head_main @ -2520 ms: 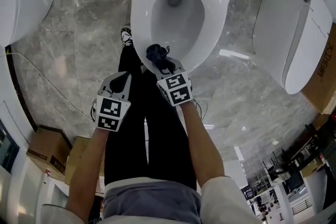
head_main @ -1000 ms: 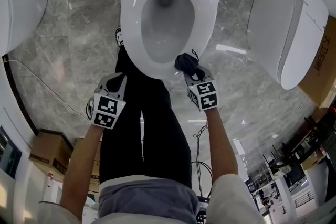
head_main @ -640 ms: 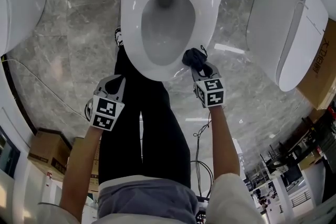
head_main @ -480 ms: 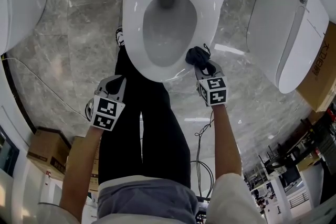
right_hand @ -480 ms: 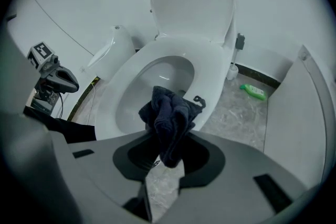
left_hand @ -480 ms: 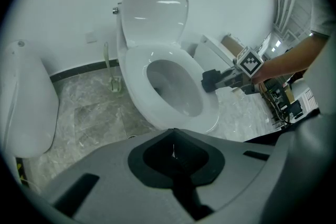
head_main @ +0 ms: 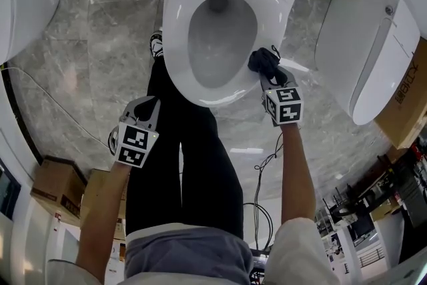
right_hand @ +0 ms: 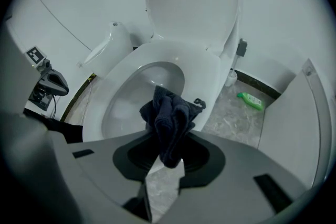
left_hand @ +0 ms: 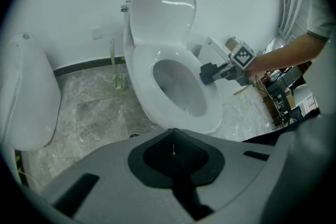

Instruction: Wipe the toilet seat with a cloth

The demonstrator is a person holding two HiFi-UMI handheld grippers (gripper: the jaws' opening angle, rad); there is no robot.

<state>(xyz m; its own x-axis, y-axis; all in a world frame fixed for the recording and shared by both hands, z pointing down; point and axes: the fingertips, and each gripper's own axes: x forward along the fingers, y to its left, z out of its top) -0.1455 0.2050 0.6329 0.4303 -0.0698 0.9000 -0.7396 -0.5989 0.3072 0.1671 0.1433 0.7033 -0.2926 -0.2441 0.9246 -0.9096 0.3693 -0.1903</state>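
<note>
"Where's the cloth [head_main: 263, 61] just now?"

"It's a dark, bunched-up wad clamped in the right gripper [head_main: 269, 75]. From the right gripper view you can see the jaws closed on its lower end, with the rest sticking out ahead of them. It sits on the right side of the toilet seat [head_main: 179, 43], just right of centre in the head view, at the edge of the bowl opening. It looks to be touching the white ring there."

"And the other one?"

"The left gripper [head_main: 151, 103] is clenched with nothing in it; its own view shows the two jaws meeting in a thin seam. It hangs at the lower left of the head view, over the person's dark trouser leg, clear of the seat's front rim and pointing steeply down."

"Is the lid [right_hand: 191, 0] up?"

"Yes, it stands upright behind the seat, at the top of both gripper views."

"Anything else around?"

"There's a green bottle [right_hand: 250, 100] lying on the grey marble floor [head_main: 87, 30], to the right of the toilet's base. A second white toilet [head_main: 363, 57] stands at the right edge, and there are cardboard boxes [head_main: 57, 187] at the lower left."
</note>
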